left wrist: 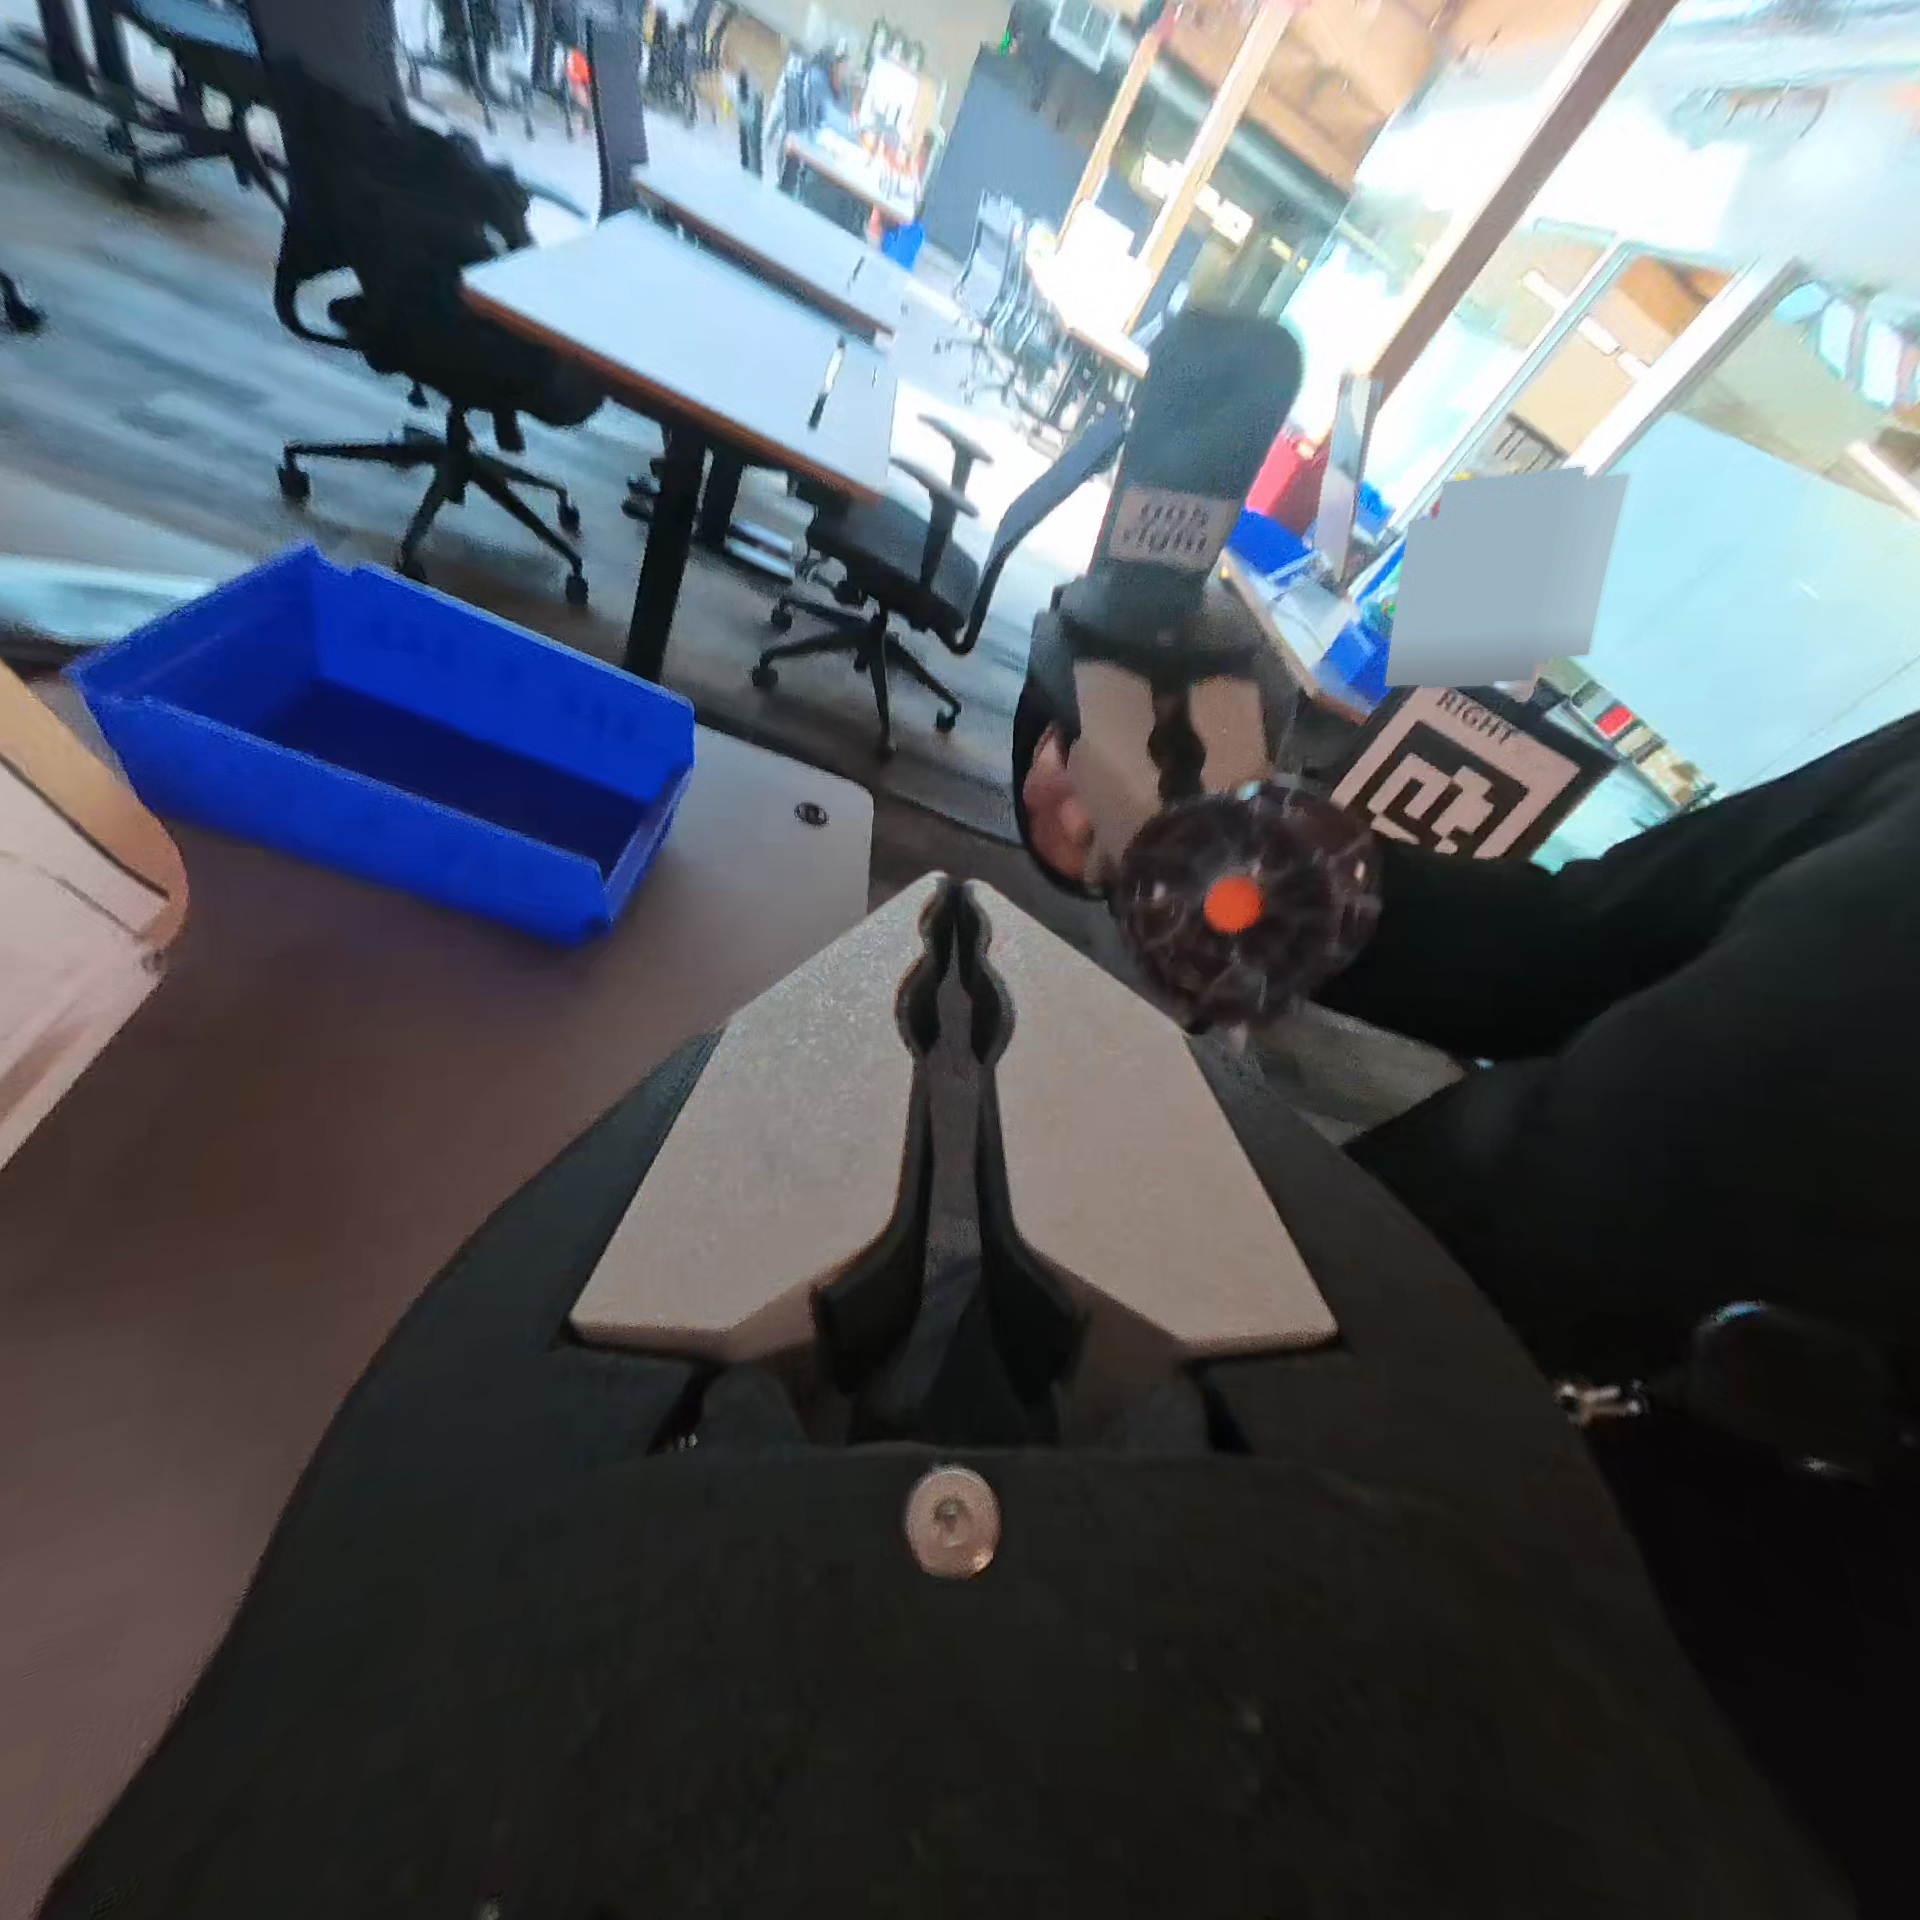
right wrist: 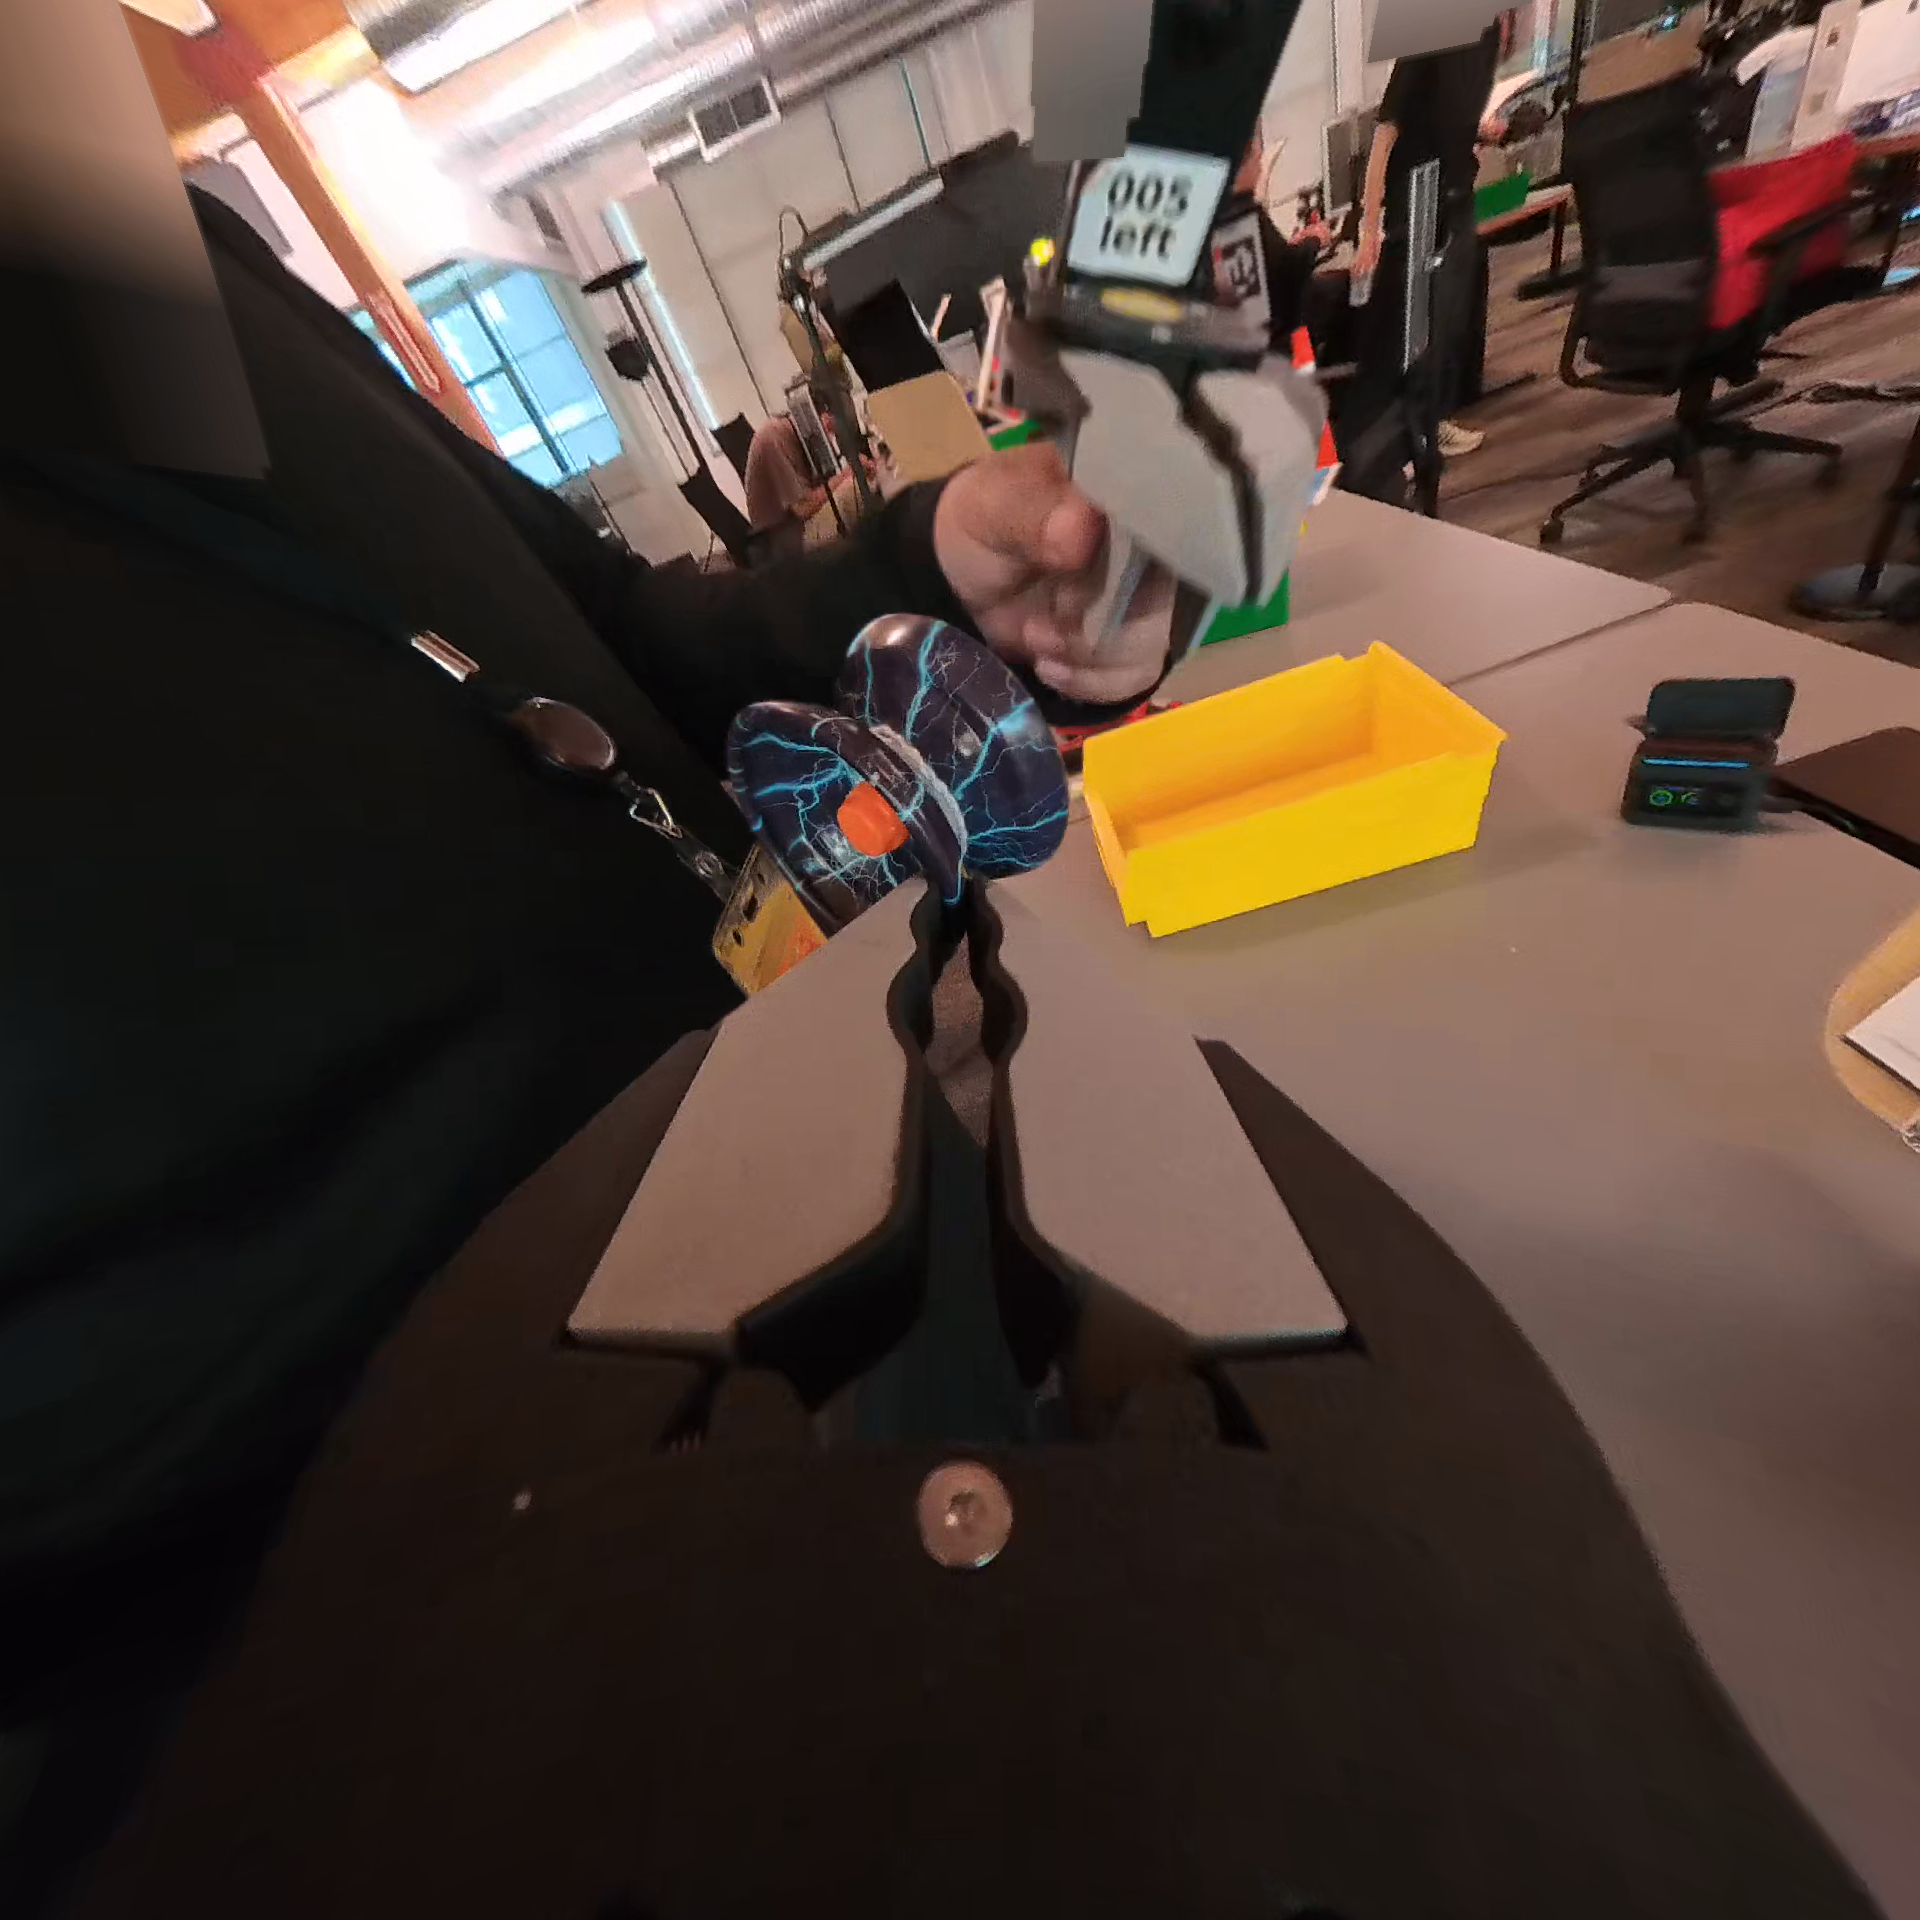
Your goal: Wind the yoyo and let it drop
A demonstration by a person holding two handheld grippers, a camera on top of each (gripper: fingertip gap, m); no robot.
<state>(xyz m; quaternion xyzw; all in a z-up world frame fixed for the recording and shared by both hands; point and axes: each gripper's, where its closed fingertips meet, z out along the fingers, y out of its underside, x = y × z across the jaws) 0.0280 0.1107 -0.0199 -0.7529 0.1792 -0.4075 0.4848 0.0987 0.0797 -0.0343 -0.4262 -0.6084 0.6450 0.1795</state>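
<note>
Bench (right wrist: 1558, 1091): grey surface on which the containers are set; it is kept under and ahead of both grippers, so that a dropped object is judged to fall over or beside it rather than far off.

Blue bin (left wrist: 395, 727): open-topped, empty as far as can be seen, stood on the bench well apart from the yoyo.

Yellow bin (right wrist: 1299, 790): open-topped, likewise seen empty, stood on the bench just beyond the yoyo in the right wrist view.

Left gripper (left wrist: 954, 904): fingers drawn together to a narrow slit. No string or object can be made out between them, so it cannot be told whether anything is pinched. It is raised above the bench with its tips pointed down, probably to keep the string's upper end high for the drop.

Right gripper (right wrist: 951, 909): fingers brought nearly closed, tips meeting the lower rim of the yoyo at its groove. It appears to be closed on the yoyo or on its string at that spot; which of the two cannot be told.

Yoyo (right wrist: 899, 769): dark, marked with blue lightning, orange hub. It is carried in the air directly at the right gripper's tips, close to the person's dark clothing, below the left gripper. It is judged to be held edge-on for winding.
</note>
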